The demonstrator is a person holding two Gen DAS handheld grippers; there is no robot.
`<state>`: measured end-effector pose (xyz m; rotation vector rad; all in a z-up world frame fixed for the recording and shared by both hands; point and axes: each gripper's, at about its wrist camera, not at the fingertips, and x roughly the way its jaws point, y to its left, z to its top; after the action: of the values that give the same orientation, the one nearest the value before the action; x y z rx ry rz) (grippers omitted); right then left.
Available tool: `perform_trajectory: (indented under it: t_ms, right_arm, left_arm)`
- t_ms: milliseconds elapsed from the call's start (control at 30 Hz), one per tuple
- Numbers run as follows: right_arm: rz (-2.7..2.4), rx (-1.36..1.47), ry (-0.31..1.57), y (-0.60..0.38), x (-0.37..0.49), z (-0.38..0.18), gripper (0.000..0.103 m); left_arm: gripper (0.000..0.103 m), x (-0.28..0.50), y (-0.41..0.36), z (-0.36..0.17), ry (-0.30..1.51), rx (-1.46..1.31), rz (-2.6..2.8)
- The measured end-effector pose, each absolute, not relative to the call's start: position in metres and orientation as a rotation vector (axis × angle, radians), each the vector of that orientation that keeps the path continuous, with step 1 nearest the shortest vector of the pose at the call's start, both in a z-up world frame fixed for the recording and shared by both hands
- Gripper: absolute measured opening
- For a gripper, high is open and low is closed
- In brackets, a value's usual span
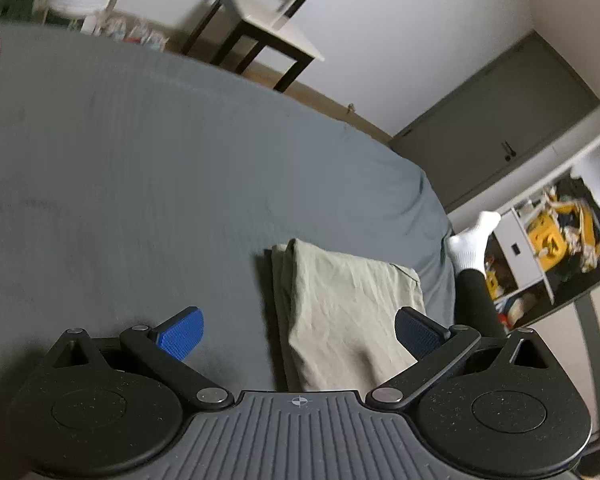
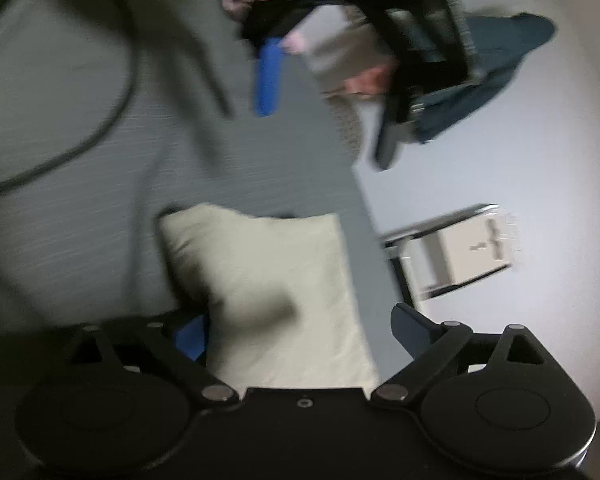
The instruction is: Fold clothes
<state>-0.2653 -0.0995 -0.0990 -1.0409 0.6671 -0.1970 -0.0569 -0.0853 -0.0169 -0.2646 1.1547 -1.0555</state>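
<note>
A folded beige garment lies on the grey bed sheet near the bed's right corner. My left gripper hovers over the garment's near end, open, its blue pads spread wide and holding nothing. The right wrist view is blurred by motion. There the same pale garment lies by the bed's edge, and my right gripper is open around its near end, gripping nothing. One blue finger of the left gripper shows at the top, held by a hand.
A person's leg with a white sock stands beside the bed corner. Behind it are a toy shelf, a grey cabinet door and a dark-legged chair. On the floor lie dark blue cloth and a white box. A black cable crosses the bed.
</note>
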Motion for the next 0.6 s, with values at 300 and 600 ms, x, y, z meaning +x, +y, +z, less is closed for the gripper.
perform_trajectory:
  t_ms: [300, 600]
  right_arm:
    - [-0.294, -0.843, 0.579, -0.125, -0.275, -0.05, 0.093]
    - [-0.273, -0.798, 0.588, -0.135, -0.285, -0.045, 0.093]
  left_arm:
    - [0.102, -0.085, -0.119, -0.064, 1.403, -0.476, -1.05]
    - [0.059, -0.101, -0.151, -0.108, 1.487, -0.821, -0.972]
